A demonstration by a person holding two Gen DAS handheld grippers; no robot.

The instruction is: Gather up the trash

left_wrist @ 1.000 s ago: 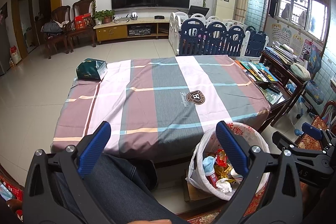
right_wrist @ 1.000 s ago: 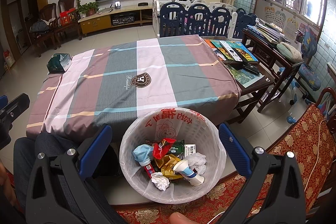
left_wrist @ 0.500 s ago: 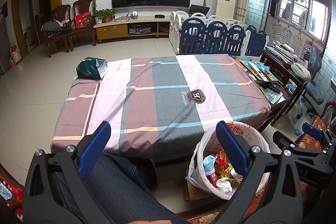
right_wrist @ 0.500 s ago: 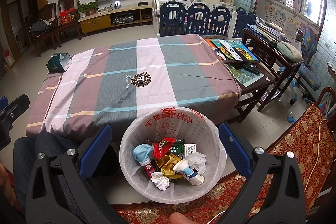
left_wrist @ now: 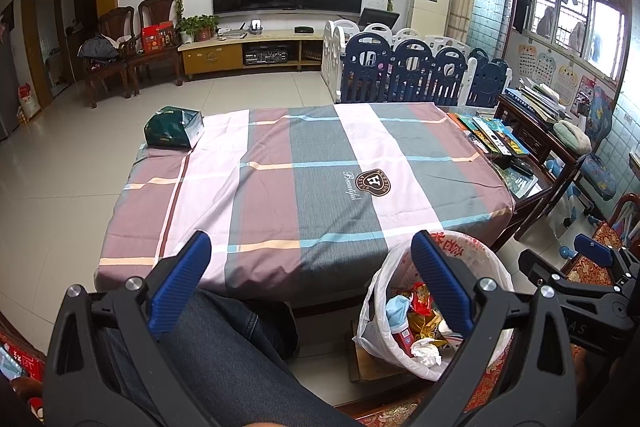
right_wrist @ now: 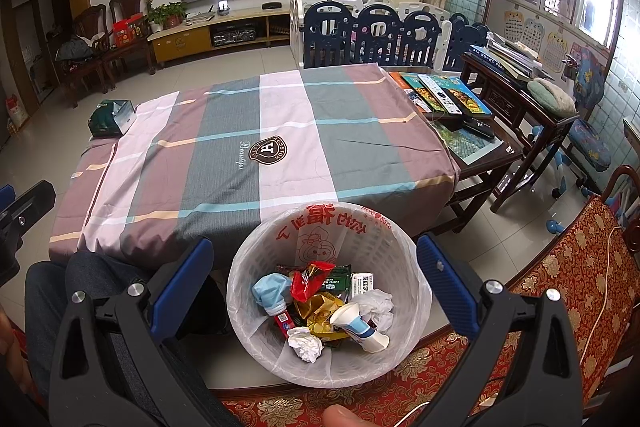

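A white bin (right_wrist: 404, 255) lined with a plastic bag stands on the floor at the table's near edge. It holds several pieces of trash (right_wrist: 320, 303): wrappers, crumpled tissue, a blue mask, a tube. My right gripper (right_wrist: 314, 257) hangs open right above the bin, nothing between its fingers. My left gripper (left_wrist: 310, 251) is open and empty too, held over the near edge of the striped tablecloth (left_wrist: 304, 171), with the bin (left_wrist: 492, 267) to its right. A dark green tissue box (left_wrist: 173, 128) sits on the table's far left corner.
A person's jeans-clad leg (left_wrist: 224, 355) lies below the left gripper. Books and remotes (right_wrist: 444, 95) cover a wooden side table right of the tablecloth. A red patterned cushion (right_wrist: 560, 291) lies at the right. A playpen fence (left_wrist: 412, 71) stands behind the table.
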